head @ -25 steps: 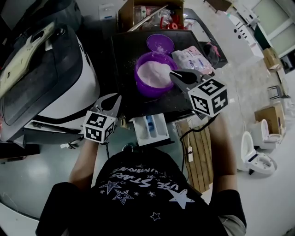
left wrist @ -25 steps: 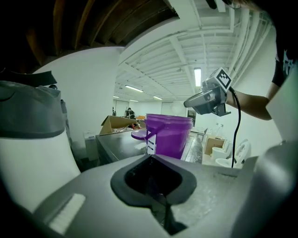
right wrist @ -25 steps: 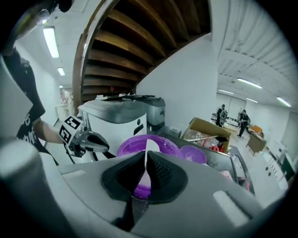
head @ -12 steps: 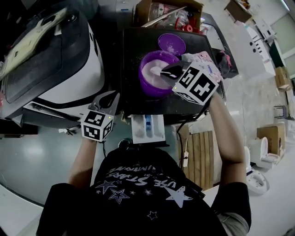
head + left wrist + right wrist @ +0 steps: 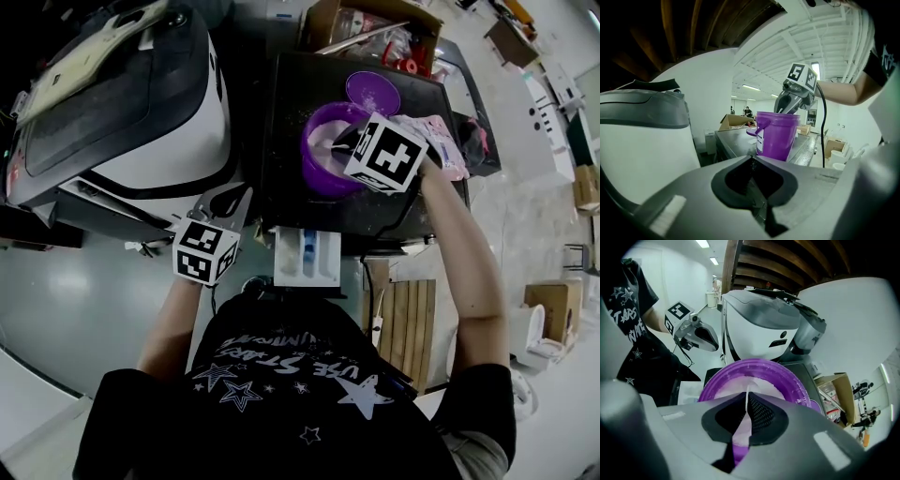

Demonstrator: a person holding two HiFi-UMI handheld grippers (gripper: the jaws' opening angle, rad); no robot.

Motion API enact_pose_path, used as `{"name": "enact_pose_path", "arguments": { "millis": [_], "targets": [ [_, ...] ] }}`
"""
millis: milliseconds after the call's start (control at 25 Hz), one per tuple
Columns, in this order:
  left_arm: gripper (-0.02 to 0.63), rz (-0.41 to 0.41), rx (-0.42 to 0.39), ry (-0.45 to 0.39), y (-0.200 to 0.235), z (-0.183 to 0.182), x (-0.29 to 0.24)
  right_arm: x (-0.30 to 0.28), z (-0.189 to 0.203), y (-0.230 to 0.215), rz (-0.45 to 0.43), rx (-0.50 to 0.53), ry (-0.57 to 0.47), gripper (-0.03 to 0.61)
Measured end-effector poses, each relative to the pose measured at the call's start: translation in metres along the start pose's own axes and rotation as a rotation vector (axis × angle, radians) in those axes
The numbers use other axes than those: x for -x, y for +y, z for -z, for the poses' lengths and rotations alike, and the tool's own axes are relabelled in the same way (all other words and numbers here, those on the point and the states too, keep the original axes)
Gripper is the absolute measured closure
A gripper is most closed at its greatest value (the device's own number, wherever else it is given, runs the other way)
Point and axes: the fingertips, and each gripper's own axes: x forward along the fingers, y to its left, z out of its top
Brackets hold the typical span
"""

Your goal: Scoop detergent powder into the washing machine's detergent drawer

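Observation:
A purple bucket (image 5: 323, 159) of white detergent powder (image 5: 761, 383) stands on a black top. My right gripper (image 5: 349, 141) reaches over its rim from the right, tips just above the powder. Its jaws are shut on a thin white strip (image 5: 748, 391), apparently the scoop seen edge-on; its bowl is hidden. The white detergent drawer (image 5: 307, 255) stands pulled open below the bucket, a blue part in its middle. Left of the drawer, my left gripper (image 5: 225, 201) hangs shut with nothing in it, pointing toward the bucket (image 5: 777, 136).
A white and black washing machine (image 5: 122, 103) fills the left. The bucket's purple lid (image 5: 372, 92) lies behind it, a pink and white detergent bag (image 5: 442, 142) to its right. A cardboard box (image 5: 370, 33) of clutter sits at the back. A wooden pallet (image 5: 412, 319) lies on the floor.
My right gripper has moved left and away from me, from the bucket's right rim to over the powder. The left gripper has stayed beside the drawer.

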Motion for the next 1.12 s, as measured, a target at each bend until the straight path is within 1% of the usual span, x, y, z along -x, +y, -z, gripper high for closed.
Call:
{"name": "enact_pose_path", "arguments": {
  "millis": [200, 560, 720, 920, 1040, 1120],
  "targets": [
    [0.614, -0.004, 0.005, 0.0, -0.002, 0.001, 0.003, -0.005, 0.002, 0.005, -0.067, -0.004, 0.03, 0.54],
    [0.614, 0.012, -0.001, 0.0, -0.006, 0.004, 0.004, -0.006, -0.002, 0.014, -0.247, -0.108, 0.045, 0.54],
    [0.614, 0.024, -0.002, -0.006, -0.008, 0.004, 0.003, -0.005, -0.003, 0.017, -0.279, -0.133, 0.058, 0.54],
    [0.614, 0.033, -0.002, -0.024, -0.007, 0.003, 0.004, -0.004, -0.005, 0.017, -0.314, -0.194, 0.063, 0.541],
    [0.614, 0.033, 0.006, -0.035, -0.004, 0.002, 0.004, -0.002, -0.006, 0.018, -0.338, -0.227, 0.055, 0.541],
    [0.614, 0.037, 0.007, -0.038, -0.003, 0.004, 0.002, 0.0, -0.006, 0.018, -0.361, -0.269, 0.035, 0.541]
  ]
}}
